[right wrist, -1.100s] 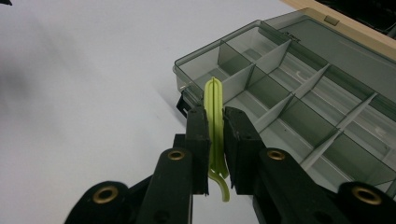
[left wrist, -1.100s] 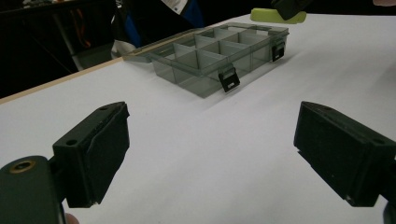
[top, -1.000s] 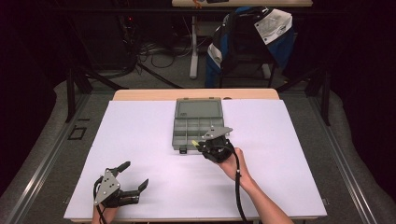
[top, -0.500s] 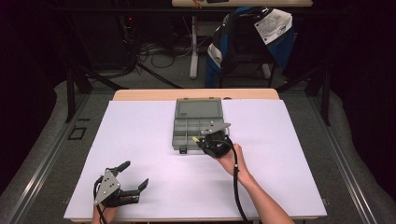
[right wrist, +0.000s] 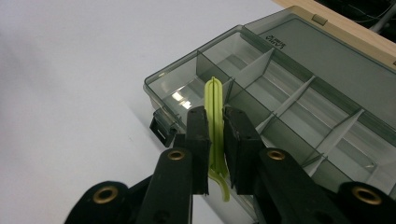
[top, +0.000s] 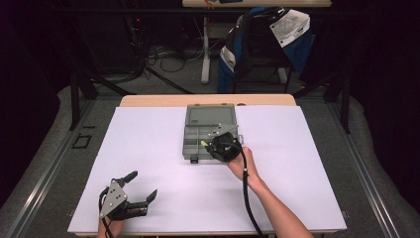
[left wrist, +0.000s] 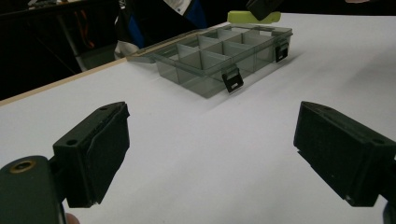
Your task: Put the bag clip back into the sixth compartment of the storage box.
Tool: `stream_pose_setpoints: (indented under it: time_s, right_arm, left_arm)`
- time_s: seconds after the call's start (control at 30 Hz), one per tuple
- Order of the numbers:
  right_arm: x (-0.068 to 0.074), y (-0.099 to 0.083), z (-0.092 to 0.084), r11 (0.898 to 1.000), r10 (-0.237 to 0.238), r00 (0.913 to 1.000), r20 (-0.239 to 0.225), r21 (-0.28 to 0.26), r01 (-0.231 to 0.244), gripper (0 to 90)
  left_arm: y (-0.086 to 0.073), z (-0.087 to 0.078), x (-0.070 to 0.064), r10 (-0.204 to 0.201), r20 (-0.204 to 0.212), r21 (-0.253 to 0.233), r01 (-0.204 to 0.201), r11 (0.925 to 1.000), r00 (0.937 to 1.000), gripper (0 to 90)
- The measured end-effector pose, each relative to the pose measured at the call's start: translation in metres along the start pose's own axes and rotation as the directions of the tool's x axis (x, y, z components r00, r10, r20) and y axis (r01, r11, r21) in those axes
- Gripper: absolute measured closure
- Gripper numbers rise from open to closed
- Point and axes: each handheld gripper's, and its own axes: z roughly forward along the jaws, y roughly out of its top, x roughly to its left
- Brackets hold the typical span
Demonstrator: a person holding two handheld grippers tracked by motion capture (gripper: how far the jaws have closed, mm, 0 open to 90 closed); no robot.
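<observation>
my right claw pinching the green clip, clip sticking up past the pads, hanging over the box corner

A white sheet covers a light wooden table. Grey carpeted floor surrounds it, with black frame legs at left. Behind, cables lie beside a white post, and a chair draped in blue-and-white cloth stands against a dark background.

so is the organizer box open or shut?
Open: the organizer box has its lid folded back flat, with the dividers exposed.
</observation>
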Motion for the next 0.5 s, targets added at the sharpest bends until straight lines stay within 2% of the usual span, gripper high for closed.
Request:
stream_pose_setpoints:
  time_s: [0.5]
  right_arm:
    - [-0.0085, 0.0085, 0.0076, 1.000, 0.019, 0.9997, 0.015, 0.017, -0.020, 80.5]
  left_arm:
    - [0.0002, -0.0006, 0.0001, 0.008, -0.009, -0.006, -0.008, 0.9999, 0.9999, 10.6]
